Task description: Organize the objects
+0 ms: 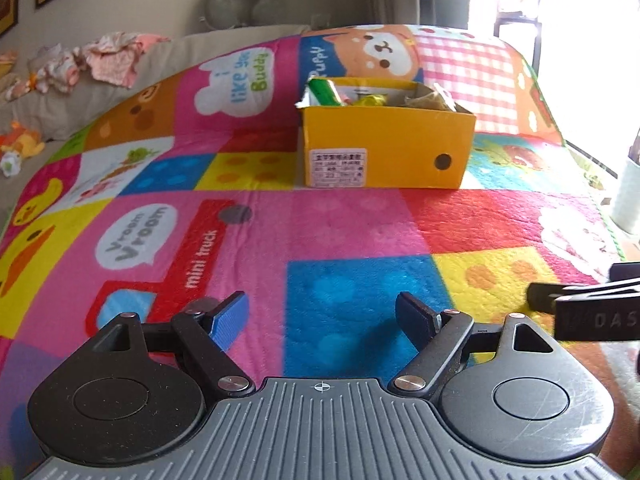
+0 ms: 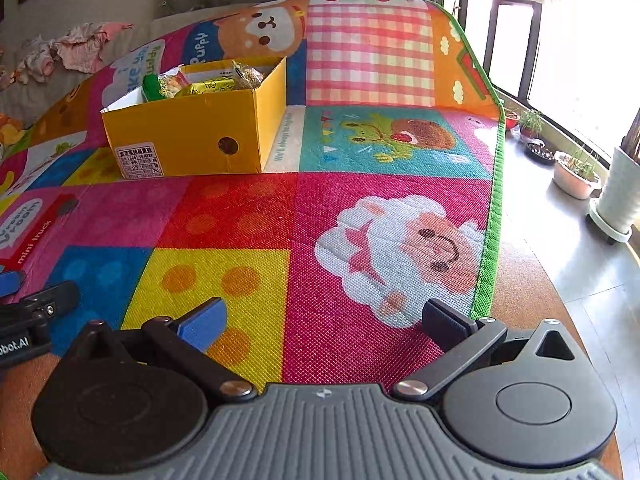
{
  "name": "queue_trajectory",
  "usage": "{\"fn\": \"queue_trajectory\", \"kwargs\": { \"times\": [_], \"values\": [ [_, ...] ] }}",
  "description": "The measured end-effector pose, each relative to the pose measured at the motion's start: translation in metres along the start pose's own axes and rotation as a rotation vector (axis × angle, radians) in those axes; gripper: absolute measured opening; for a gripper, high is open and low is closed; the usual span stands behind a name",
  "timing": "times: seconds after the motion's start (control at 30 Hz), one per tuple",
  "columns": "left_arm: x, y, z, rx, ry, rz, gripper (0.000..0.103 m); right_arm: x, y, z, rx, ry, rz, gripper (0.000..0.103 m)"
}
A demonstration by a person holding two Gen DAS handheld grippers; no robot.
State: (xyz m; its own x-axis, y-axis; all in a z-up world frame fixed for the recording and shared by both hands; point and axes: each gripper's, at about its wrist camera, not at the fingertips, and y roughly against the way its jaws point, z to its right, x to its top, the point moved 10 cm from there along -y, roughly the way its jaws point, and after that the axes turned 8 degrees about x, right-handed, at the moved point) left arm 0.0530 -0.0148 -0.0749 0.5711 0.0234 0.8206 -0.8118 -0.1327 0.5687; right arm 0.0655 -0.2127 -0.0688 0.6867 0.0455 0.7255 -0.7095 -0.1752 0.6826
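Note:
A yellow cardboard box (image 1: pixel 384 146) stands on the colourful play mat (image 1: pixel 352 232), holding a green snack packet (image 1: pixel 326 92) and other wrapped snacks. It also shows in the right wrist view (image 2: pixel 192 132), with snack packets (image 2: pixel 200 82) inside. My left gripper (image 1: pixel 322 314) is open and empty, low over the mat well in front of the box. My right gripper (image 2: pixel 324 320) is open and empty, over the mat (image 2: pixel 360 216) to the right of the left one. Each gripper's side shows at the edge of the other's view.
Crumpled pink clothes (image 1: pixel 108 56) and small toys (image 1: pixel 20 148) lie on the grey surface at back left. Potted plants (image 2: pixel 576 172) and a white planter (image 2: pixel 620 196) stand on the floor to the right of the mat's green edge, by bright windows.

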Motion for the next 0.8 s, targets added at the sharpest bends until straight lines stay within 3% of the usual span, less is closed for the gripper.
{"fn": "queue_trajectory", "kwargs": {
  "times": [0.07,0.33,0.8],
  "values": [
    [0.001,-0.005,0.004,0.004,0.001,-0.010,0.090,0.001,-0.003,-0.011,0.052,0.026,-0.015,0.103],
    [0.000,-0.006,0.007,0.008,0.001,-0.014,0.091,0.006,-0.008,-0.006,0.009,-0.013,0.047,0.103],
    [0.001,-0.009,0.008,0.008,0.004,-0.021,0.095,0.005,-0.007,-0.005,0.011,0.010,0.062,0.103]
  ]
}}
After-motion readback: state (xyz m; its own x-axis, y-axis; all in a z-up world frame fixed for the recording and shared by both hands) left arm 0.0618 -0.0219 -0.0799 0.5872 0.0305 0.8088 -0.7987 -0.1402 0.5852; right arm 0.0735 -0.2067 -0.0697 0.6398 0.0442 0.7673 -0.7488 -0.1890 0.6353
